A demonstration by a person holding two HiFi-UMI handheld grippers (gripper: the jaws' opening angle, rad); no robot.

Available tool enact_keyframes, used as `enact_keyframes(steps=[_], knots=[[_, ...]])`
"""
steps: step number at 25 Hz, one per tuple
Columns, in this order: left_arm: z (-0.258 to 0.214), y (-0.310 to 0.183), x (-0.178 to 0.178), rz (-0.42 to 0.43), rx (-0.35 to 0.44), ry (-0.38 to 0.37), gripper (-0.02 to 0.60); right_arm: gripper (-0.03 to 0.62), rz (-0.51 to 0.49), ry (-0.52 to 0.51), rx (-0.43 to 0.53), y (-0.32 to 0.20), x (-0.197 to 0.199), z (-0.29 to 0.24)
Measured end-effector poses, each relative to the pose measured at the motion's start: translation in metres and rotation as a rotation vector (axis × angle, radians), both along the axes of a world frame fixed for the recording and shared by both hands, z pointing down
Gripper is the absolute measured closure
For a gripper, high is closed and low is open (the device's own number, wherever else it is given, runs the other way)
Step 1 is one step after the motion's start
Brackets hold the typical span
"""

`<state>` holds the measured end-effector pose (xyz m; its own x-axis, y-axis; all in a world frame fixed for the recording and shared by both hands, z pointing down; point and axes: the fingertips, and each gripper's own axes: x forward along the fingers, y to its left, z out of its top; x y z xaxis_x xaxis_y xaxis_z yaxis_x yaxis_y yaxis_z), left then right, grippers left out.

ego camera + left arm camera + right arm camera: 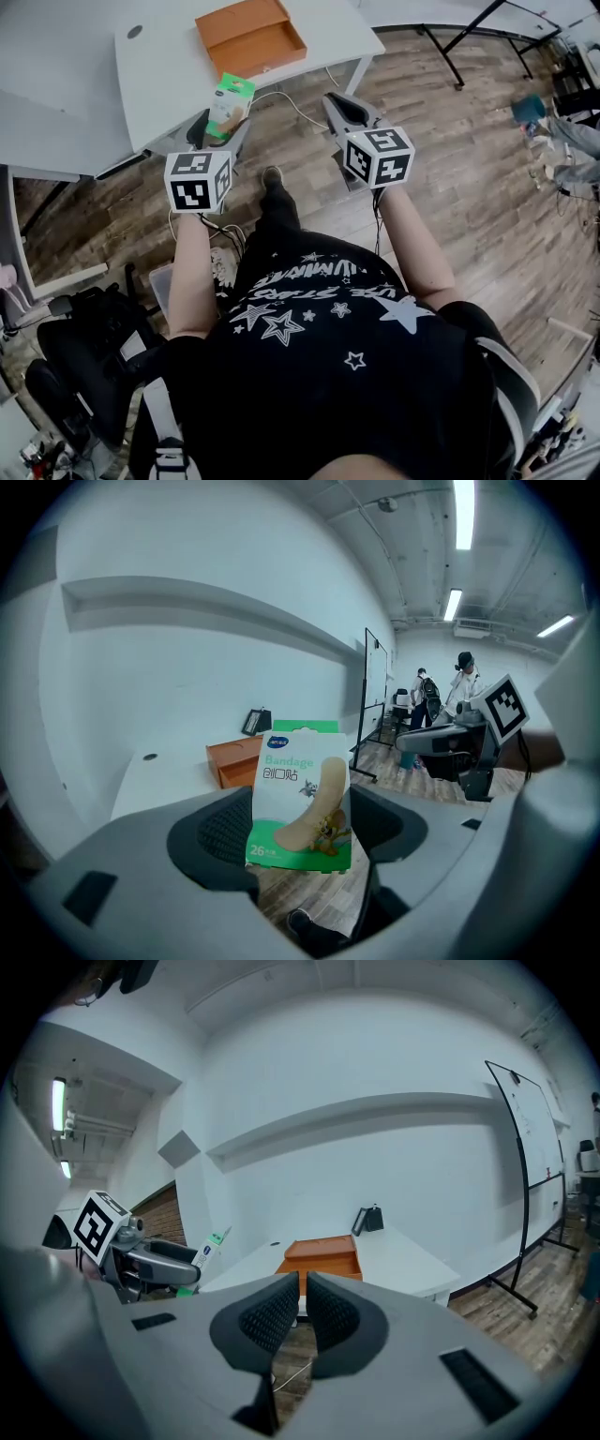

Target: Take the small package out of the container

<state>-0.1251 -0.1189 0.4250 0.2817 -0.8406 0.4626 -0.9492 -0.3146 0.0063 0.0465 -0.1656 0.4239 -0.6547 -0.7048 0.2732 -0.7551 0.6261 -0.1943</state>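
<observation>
My left gripper is shut on a small green-and-white bandage package, held upright above the table's near edge. In the left gripper view the package stands between the dark pads, printed face toward the camera. The orange open container lies on the white table, beyond the package; it also shows as an orange box in the right gripper view. My right gripper hovers over the floor right of the table, jaws shut with nothing between them.
A small black device stands at the table's back. A cable hangs off the table's front edge. Another white table adjoins at left. A whiteboard on a stand is at right; people stand far off.
</observation>
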Motion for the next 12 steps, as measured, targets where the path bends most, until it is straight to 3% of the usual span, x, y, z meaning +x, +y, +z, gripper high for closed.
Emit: enact_keyframes(steps=[12], knots=[[0.009, 0.050, -0.001, -0.029, 0.017, 0.059, 0.236, 0.537, -0.036, 0.020, -0.024, 0.039, -0.009, 0.016]])
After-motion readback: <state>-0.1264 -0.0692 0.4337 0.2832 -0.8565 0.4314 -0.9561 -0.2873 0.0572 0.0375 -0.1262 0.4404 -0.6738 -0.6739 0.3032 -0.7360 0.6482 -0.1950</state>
